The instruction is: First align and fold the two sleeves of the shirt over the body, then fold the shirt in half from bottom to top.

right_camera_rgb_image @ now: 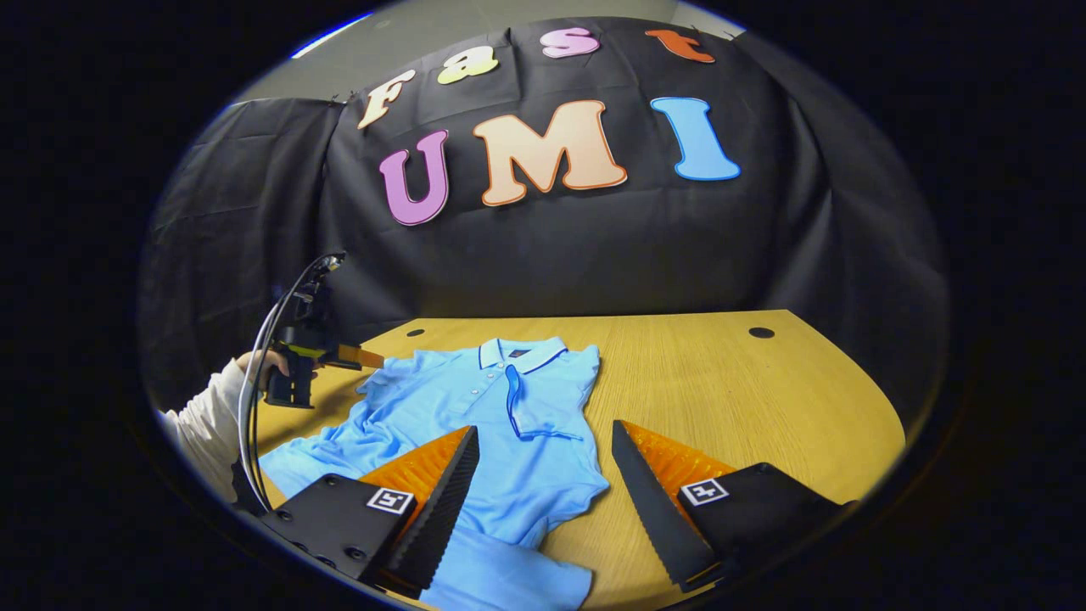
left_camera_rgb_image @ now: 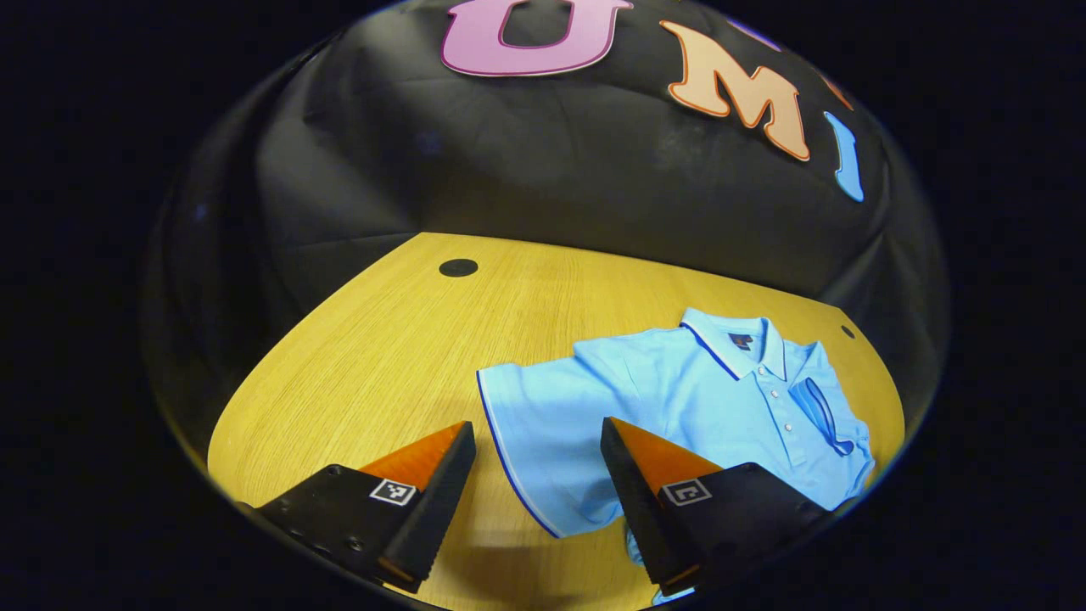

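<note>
A light blue polo shirt point(left_camera_rgb_image: 679, 399) lies face up on the wooden table point(left_camera_rgb_image: 382, 356), collar point(left_camera_rgb_image: 738, 339) toward the booth wall. One sleeve point(left_camera_rgb_image: 526, 424) is spread flat to the side, and my left gripper point(left_camera_rgb_image: 536, 428) hovers open over its hem. The other sleeve point(right_camera_rgb_image: 530, 407) is folded over the shirt point(right_camera_rgb_image: 475, 407) body. My right gripper point(right_camera_rgb_image: 545, 433) stands open above the shirt's lower body, holding nothing. The left gripper point(right_camera_rgb_image: 361, 356), held by a hand point(right_camera_rgb_image: 254, 365) in a white sleeve, shows beyond the shirt's far side.
The table point(right_camera_rgb_image: 747, 399) has a round black hole point(right_camera_rgb_image: 761, 333) near its back edge, and another hole point(left_camera_rgb_image: 458, 267) is beyond the spread sleeve. Black cloth walls the booth on all sides. Cables point(right_camera_rgb_image: 254, 407) trail from the left gripper.
</note>
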{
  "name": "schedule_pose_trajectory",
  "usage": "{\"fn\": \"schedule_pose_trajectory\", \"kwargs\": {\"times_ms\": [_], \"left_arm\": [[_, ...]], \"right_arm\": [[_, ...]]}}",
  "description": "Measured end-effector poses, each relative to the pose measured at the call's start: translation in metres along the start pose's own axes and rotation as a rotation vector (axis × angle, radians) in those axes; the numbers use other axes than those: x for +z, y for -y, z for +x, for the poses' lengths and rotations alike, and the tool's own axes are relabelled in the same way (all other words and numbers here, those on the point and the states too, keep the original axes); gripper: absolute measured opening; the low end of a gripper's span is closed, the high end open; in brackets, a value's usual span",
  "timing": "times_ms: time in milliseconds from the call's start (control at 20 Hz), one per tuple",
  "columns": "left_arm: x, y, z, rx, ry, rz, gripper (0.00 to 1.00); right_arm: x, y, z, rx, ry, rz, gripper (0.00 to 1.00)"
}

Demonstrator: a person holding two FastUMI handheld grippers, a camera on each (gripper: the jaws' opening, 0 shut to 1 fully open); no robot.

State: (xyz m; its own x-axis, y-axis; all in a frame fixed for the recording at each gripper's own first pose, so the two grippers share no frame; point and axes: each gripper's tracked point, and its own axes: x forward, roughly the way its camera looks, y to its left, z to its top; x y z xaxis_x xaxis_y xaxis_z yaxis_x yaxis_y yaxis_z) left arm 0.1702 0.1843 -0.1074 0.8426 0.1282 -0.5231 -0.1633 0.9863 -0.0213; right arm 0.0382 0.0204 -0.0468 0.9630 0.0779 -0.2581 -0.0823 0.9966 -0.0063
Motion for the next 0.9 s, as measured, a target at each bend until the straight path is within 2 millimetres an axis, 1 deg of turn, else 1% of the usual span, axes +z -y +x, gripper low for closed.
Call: {"fn": "schedule_pose_trajectory", "kwargs": {"times_ms": [150, 200, 250, 350, 400, 500, 550, 650, 700, 750, 800, 850, 900], "left_arm": [[-0.008, -0.004, 0.009, 0.027, -0.025, 0.011, 0.89], [-0.009, -0.005, 0.01, 0.03, -0.03, 0.009, 0.89], [-0.009, -0.005, 0.011, 0.032, -0.027, 0.009, 0.88], [-0.009, -0.003, 0.012, 0.026, -0.028, 0.012, 0.87], [-0.012, -0.002, 0.013, 0.019, -0.04, 0.015, 0.86], [-0.016, -0.005, 0.015, 0.034, -0.066, 0.049, 0.83], [-0.014, -0.005, 0.017, 0.033, -0.063, 0.054, 0.82], [-0.014, -0.001, 0.018, 0.012, -0.055, 0.05, 0.72], [-0.012, -0.002, 0.018, 0.003, -0.045, 0.043, 0.62], [-0.012, -0.002, 0.019, -0.005, -0.036, 0.035, 0.55], [-0.012, -0.002, 0.019, -0.015, -0.029, 0.029, 0.39], [-0.012, -0.001, 0.019, -0.03, -0.022, 0.024, 0.33], [-0.011, 0.001, 0.019, -0.046, -0.016, 0.017, 0.23]], "right_arm": [[0.003, 0.001, -0.001, 0.003, 0.008, -0.004, 0.98], [0.001, 0.002, -0.002, -0.001, 0.003, -0.013, 0.94], [-0.004, 0.004, -0.001, -0.01, -0.011, -0.027, 0.98], [-0.012, 0.009, -0.002, -0.03, -0.035, -0.061, 0.98], [-0.013, 0.009, -0.003, -0.031, -0.045, -0.071, 0.98], [-0.018, 0.004, -0.005, -0.018, -0.064, -0.075, 0.98], [-0.019, 0.001, -0.005, -0.011, -0.069, -0.074, 0.98], [-0.021, -0.003, -0.005, 0.002, -0.073, -0.084, 0.98], [-0.022, -0.004, -0.005, 0.001, -0.075, -0.092, 0.98], [-0.023, -0.004, -0.005, -0.001, -0.077, -0.101, 0.98], [-0.024, -0.004, -0.004, -0.002, -0.081, -0.107, 0.98], [-0.026, -0.005, -0.005, -0.003, -0.085, -0.112, 0.98], [-0.027, -0.005, -0.005, -0.003, -0.09, -0.115, 0.98]]}}
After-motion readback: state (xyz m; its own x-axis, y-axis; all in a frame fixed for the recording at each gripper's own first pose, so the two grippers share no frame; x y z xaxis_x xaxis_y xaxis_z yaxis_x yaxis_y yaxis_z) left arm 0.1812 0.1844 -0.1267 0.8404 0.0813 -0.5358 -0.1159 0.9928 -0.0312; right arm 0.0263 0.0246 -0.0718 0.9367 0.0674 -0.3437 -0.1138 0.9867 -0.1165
